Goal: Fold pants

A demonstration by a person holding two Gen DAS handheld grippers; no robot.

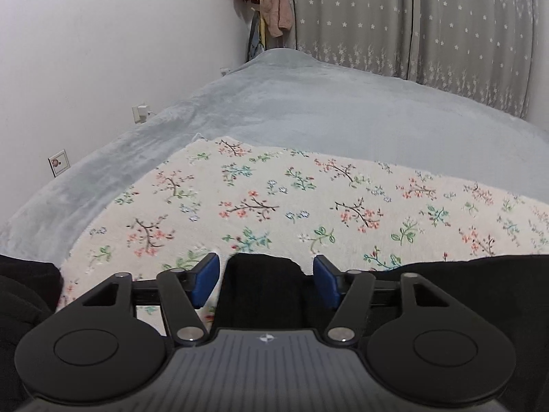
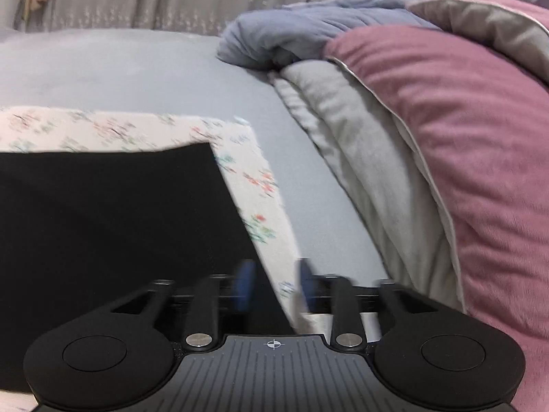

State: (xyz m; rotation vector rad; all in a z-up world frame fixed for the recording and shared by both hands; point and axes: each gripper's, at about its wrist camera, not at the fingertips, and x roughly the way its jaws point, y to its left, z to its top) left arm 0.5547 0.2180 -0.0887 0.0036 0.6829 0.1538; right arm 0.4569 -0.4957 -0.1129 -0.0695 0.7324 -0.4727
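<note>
While both hand-held grippers point(image 1: 264, 279) point(image 2: 274, 283) gape, black pants point(image 2: 113, 213) edge the floral cloth point(image 1: 274, 199).

Black pants point(image 2: 103, 213), floral cream cloth point(image 1: 274, 199)

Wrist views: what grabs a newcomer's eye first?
The black pants lie flat in the foreground on a floral cloth spread over the grey bed. On the right, a pink quilt is piled up. Both grippers' blue fingers stand apart, gripping nothing.
</note>
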